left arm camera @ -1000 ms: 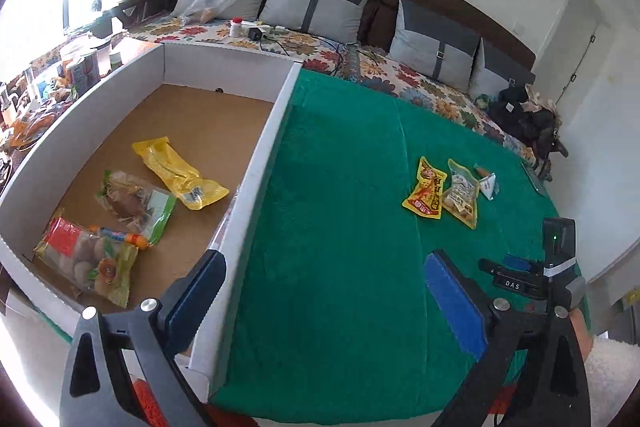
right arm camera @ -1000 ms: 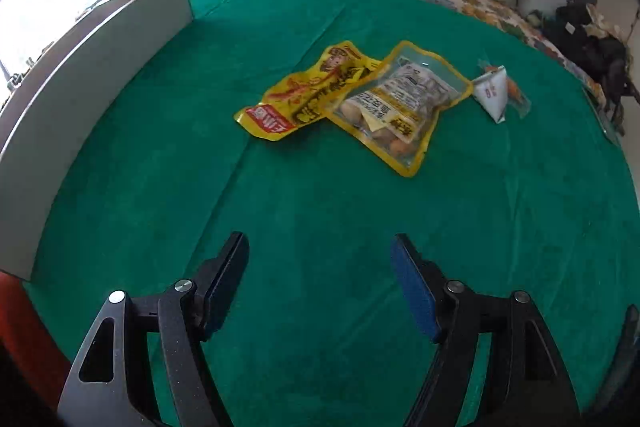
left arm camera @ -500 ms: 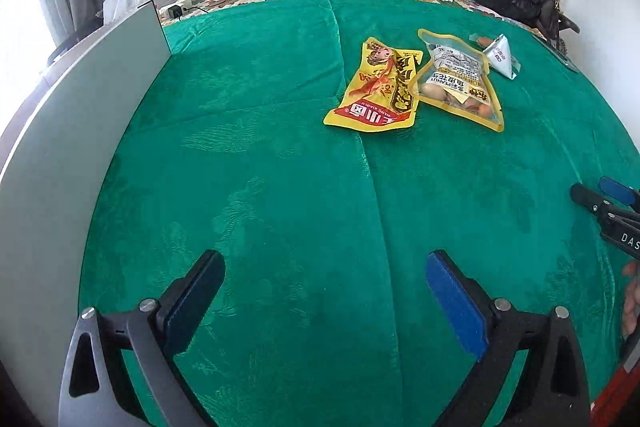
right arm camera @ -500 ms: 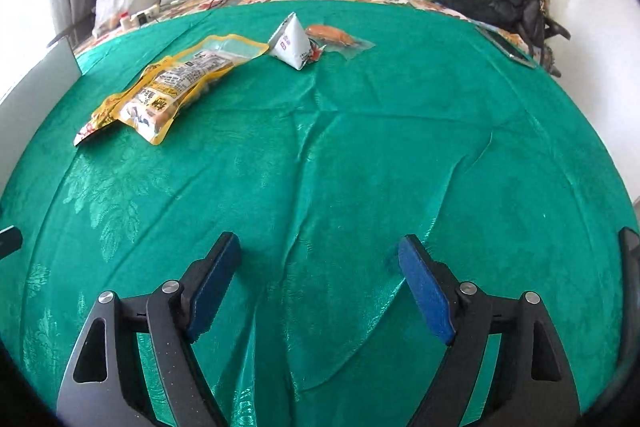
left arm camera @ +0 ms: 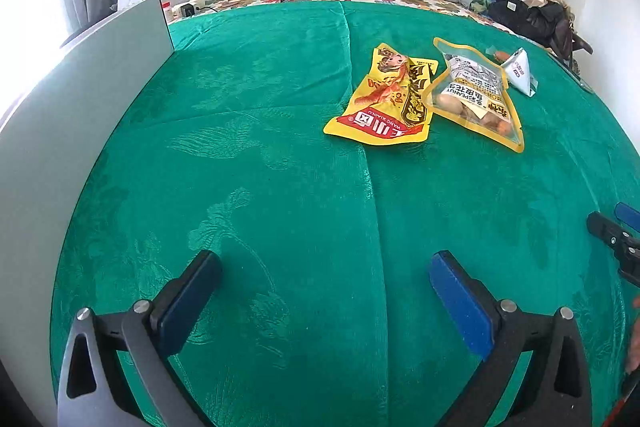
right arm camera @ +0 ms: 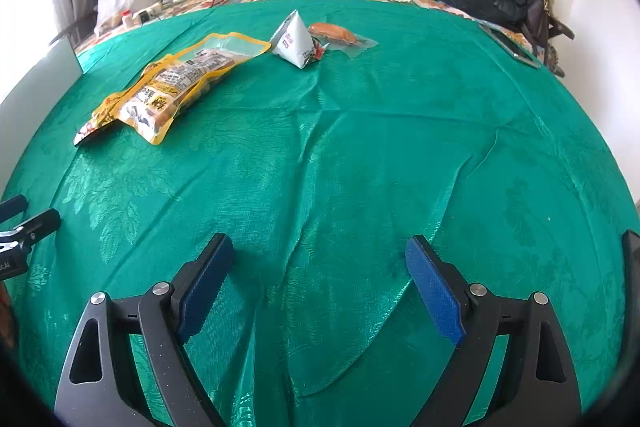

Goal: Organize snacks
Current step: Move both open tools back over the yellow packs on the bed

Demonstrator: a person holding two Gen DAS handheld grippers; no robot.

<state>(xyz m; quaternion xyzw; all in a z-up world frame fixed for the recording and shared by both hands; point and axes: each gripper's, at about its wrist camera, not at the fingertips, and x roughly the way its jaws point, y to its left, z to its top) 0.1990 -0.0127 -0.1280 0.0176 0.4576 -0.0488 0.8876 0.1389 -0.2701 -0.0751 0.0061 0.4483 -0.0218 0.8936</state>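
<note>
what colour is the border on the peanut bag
Yellow, around a clear window on the peanut bag; the left wrist view shows it best.

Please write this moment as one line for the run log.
left hand-held gripper: open, empty | right hand-held gripper: open, empty, jaws just widened | on green cloth: yellow packet, peanut bag, white pyramid pack, sausage

You have four snacks lying on the green bedspread [left arm camera: 280, 187]. The yellow packet [left arm camera: 384, 99] with red print lies flat, its red-labelled end toward you. Just beside it on its right, its edge resting over the yellow packet's edge, lies the clear peanut pouch [left arm camera: 476, 95] with a yellow border, also flat. Beyond that stands the white pyramid-shaped pack [right arm camera: 294, 41], point upward, and touching its far side lies a sausage in clear wrap [right arm camera: 334, 33]. The box wall [left arm camera: 80, 99] rises at the left.
</note>
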